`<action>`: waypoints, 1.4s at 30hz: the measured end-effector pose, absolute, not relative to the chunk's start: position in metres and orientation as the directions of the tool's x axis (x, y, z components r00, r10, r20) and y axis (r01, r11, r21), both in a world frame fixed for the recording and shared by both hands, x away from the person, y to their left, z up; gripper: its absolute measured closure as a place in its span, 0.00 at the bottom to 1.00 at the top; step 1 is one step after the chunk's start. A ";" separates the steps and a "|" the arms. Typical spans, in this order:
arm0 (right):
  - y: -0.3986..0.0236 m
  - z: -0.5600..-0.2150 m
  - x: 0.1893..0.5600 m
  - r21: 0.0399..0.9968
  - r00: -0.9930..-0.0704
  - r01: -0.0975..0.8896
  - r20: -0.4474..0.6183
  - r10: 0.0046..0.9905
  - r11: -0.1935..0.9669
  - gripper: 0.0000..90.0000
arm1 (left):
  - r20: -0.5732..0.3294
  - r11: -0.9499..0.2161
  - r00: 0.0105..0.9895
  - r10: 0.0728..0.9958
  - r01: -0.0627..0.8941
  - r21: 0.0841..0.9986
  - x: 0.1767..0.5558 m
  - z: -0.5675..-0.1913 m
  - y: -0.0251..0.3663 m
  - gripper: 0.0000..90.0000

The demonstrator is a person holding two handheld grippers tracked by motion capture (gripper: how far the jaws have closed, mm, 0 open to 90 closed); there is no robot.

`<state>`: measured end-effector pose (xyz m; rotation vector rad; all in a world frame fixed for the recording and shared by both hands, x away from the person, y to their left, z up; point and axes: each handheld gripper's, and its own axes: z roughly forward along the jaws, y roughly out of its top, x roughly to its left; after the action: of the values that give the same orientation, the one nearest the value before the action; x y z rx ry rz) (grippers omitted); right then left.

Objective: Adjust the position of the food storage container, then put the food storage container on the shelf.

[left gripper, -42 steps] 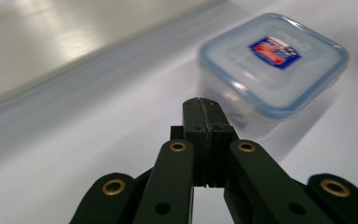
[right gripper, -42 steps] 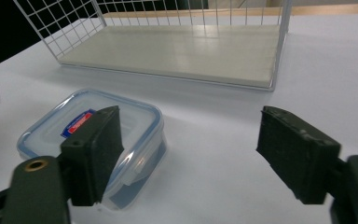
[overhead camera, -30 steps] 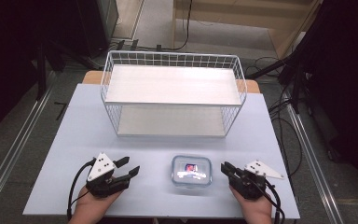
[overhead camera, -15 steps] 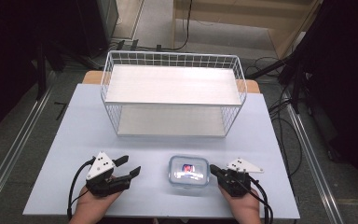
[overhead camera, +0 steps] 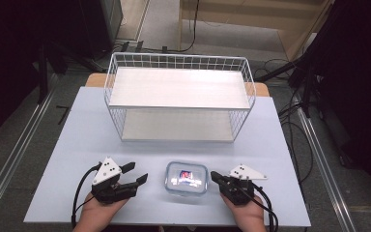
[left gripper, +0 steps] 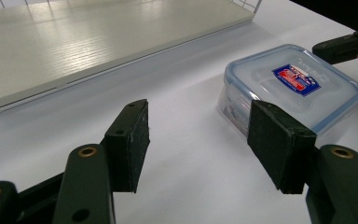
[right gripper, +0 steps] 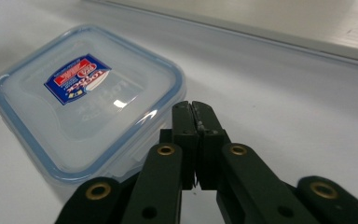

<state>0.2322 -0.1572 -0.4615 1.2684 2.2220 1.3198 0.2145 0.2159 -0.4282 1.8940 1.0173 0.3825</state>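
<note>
Currently your left gripper stands with jaws apart, nothing between them; they have just been opening. Your right gripper, jaws together, sits just beside the lidded container on the table between them.

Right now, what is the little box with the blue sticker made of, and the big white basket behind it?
The box looks like clear, glossy plastic: you can see through its lid, light glints off it, and a blue seal runs round the rim. The basket looks like thin metal wire painted white, in a grid. Its two shelves look like pale wood-grain board, perhaps laminate.
</note>
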 end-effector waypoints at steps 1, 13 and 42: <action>-0.165 -0.458 0.231 0.817 -0.577 0.549 0.219 0.787 0.175 0.95 | -0.148 -0.232 0.608 0.780 0.500 0.834 0.215 -0.428 0.217 0.42; -0.199 -0.447 0.220 0.789 -0.540 0.615 0.419 0.730 0.002 0.60 | -0.243 -0.175 0.586 0.773 0.566 0.806 0.221 -0.433 0.215 0.31; -0.148 -0.475 0.238 0.633 -0.507 0.773 0.576 0.642 0.042 0.25 | -0.601 -0.109 0.539 0.590 0.791 0.602 0.257 -0.464 0.166 0.25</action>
<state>0.2379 -0.1479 -0.4746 1.6160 2.3594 1.5989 0.2567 0.1660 -0.4637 1.8022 1.1450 -0.2582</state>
